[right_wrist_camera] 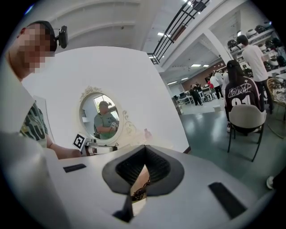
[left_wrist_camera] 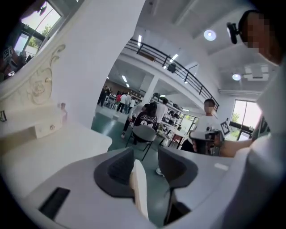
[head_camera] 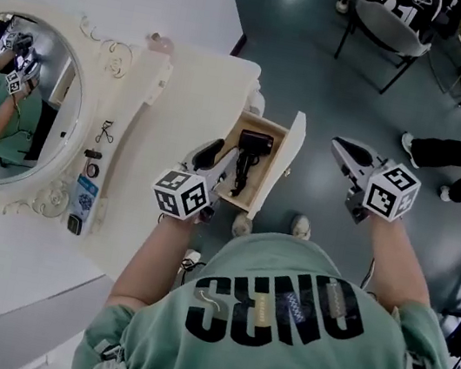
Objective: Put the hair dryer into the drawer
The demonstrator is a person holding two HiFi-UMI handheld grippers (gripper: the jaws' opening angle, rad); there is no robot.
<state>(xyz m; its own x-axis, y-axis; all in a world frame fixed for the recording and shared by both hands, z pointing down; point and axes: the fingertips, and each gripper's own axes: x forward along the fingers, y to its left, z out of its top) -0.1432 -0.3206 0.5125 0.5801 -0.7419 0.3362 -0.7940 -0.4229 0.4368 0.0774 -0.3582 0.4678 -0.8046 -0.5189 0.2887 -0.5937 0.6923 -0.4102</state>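
The drawer (head_camera: pixel 287 158) stands pulled out from the cream tabletop (head_camera: pixel 192 102). The hair dryer (head_camera: pixel 253 146) lies inside it, black, with its cord trailing toward the person. In the head view the left tool (head_camera: pixel 217 161) is held above the tabletop's edge, just beside the drawer's left wall and clear of the dryer. In its own view the left tool (left_wrist_camera: pixel 145 156) has its jaws spread, with nothing pinched between them. The right tool (head_camera: pixel 347 151) is held over the floor to the right of the drawer, apart from it. Its own view shows the right tool (right_wrist_camera: pixel 144 150) with pads pressed together at the tips, holding nothing. An oval mirror (head_camera: pixel 16 97) backs the tabletop.
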